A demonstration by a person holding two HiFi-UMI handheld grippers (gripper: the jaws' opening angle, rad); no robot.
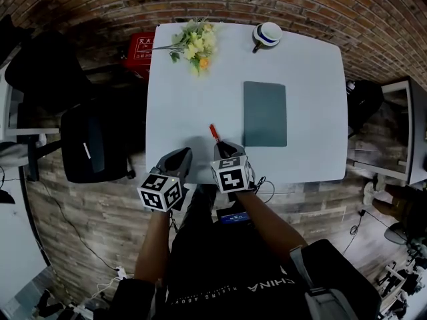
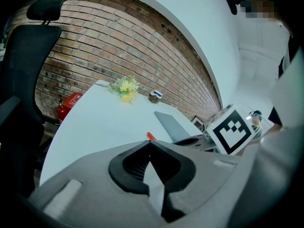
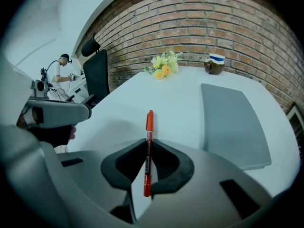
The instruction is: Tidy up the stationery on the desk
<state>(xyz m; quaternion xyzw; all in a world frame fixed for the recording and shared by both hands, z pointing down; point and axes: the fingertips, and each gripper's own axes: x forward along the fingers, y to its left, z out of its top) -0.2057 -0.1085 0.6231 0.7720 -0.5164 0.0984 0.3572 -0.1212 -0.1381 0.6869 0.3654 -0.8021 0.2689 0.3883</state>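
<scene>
At the near edge of a white rectangular table (image 1: 180, 112), a slim red marker pen (image 3: 149, 122) is seen clamped between the jaws of the right gripper (image 3: 148, 140), the pads pressed against its barrel on both sides. The pen's long axis is laid along the gripper's own line. Its capped end juts past the jaw tips toward the far, brick-wall side of the table, leaning slightly left in the head view, and its other end is tucked back between the jaws. Whether the capped end touches the table top cannot be told. The left gripper (image 2: 150, 142) is held just beside the right one at the same near edge, its jaws brought together with nothing between them.

Open table is seen ahead of both grippers and across to the left edge. To the right of the pen, a flat grey rectangular pad (image 1: 265, 113) is laid with its long sides running away from the person and its near short edge close to the table's front edge. Along the far edge, a bunch of yellow and white flowers (image 1: 195, 44) is set left of a small round cup with a white-and-blue top (image 1: 267, 33); what the cup holds cannot be made out. Off the left edge a black office chair (image 1: 93, 149) is parked, and a red box (image 1: 139, 49) is placed by the far left corner.
</scene>
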